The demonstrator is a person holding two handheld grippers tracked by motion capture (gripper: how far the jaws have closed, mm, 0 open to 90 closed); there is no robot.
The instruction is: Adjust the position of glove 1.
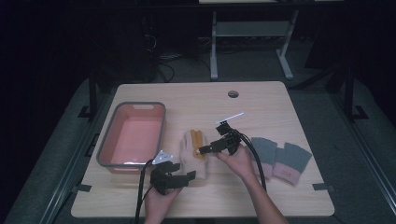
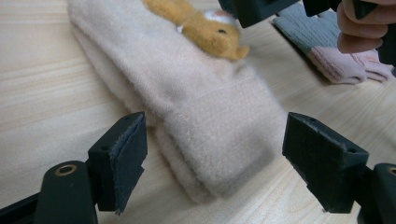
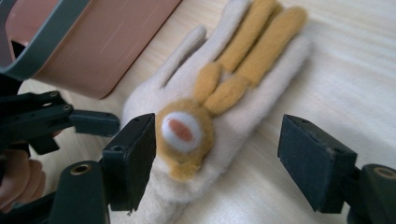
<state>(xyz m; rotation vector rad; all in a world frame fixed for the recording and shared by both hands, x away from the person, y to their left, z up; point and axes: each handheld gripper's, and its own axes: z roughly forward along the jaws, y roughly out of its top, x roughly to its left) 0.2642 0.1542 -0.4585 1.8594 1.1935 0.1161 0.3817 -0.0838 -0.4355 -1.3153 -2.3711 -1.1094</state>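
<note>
A cream fleece glove (image 1: 188, 148) with an orange rabbit sewn on it (image 1: 198, 139) lies flat in the middle of the table. My left gripper (image 1: 183, 171) is open at the glove's cuff end, and the cuff (image 2: 219, 140) lies between its jaws (image 2: 217, 128) with neither pad touching it. My right gripper (image 1: 202, 150) is open too, just above the glove. Its jaws (image 3: 218, 123) straddle the rabbit's face (image 3: 180, 130), clear of the fabric. The rabbit's ears (image 3: 252, 42) run up along the glove's fingers.
A pink tub with a grey rim (image 1: 108, 135) stands empty left of the glove, its corner close by (image 3: 28, 60). A pair of grey and pink knit gloves (image 1: 280, 161) lies to the right (image 2: 336, 60). The tabletop has a cable hole (image 1: 233, 94) at the back.
</note>
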